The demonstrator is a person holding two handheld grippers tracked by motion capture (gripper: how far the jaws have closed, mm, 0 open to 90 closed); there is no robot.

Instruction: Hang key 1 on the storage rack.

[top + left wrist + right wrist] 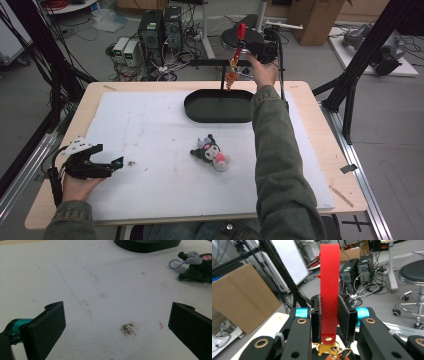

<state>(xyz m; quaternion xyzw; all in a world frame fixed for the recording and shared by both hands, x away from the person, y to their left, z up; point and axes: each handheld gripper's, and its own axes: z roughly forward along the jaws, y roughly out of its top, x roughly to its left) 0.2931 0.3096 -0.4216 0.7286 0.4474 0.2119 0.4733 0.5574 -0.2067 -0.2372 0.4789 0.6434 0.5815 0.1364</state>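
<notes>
Table: wooden top (pixel 320 150) under a white foam mat (pixel 150 150), with computers and cables on the floor behind.
Tray: black oval tray (pixel 218 106) at the mat's far edge.
Plush: dark toy (pixel 212 154) lying mid-mat, near the tray.
Left gripper: (pixel 112 164) resting low at the mat's near left, jaws wide apart over a brown stain (pixel 128 328), holding nothing.
Right gripper: (pixel 329 315) raised beyond the tray, jaws closed on a red strap (pixel 329 285).
Strap: stands upright from the jaws, gold ring (pixel 327 350) at its lower end.
</notes>
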